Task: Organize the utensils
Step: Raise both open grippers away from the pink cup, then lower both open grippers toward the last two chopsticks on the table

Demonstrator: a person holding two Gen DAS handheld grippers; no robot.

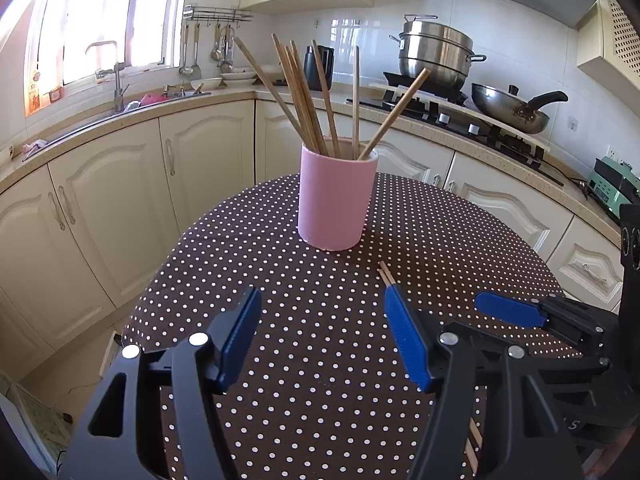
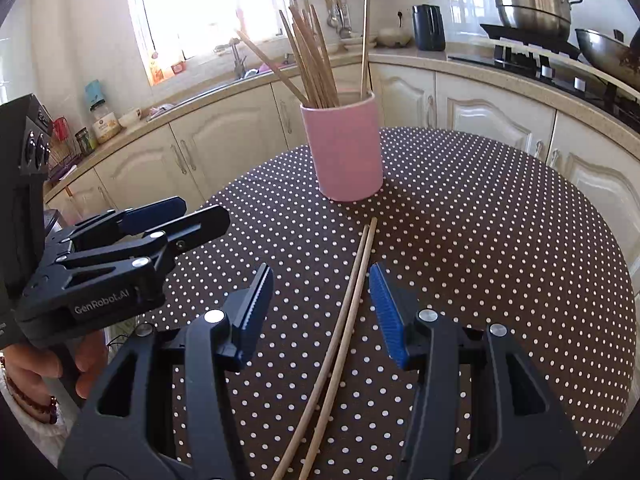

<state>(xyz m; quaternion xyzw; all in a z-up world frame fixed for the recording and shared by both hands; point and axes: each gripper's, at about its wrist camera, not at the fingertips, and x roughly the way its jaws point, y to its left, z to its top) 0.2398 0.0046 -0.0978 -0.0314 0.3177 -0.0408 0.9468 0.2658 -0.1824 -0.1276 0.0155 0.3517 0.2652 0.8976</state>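
Tools (image 1: pixel 322 336) (image 2: pixel 320 312) both released, right astride two loose chopsticks (image 2: pixel 344 320), perhaps untouched, pink holder (image 2: pixel 346 152) beyond.

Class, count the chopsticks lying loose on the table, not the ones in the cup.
2: a pair of chopsticks side by side on the table, between the right gripper fingers, before the cup.
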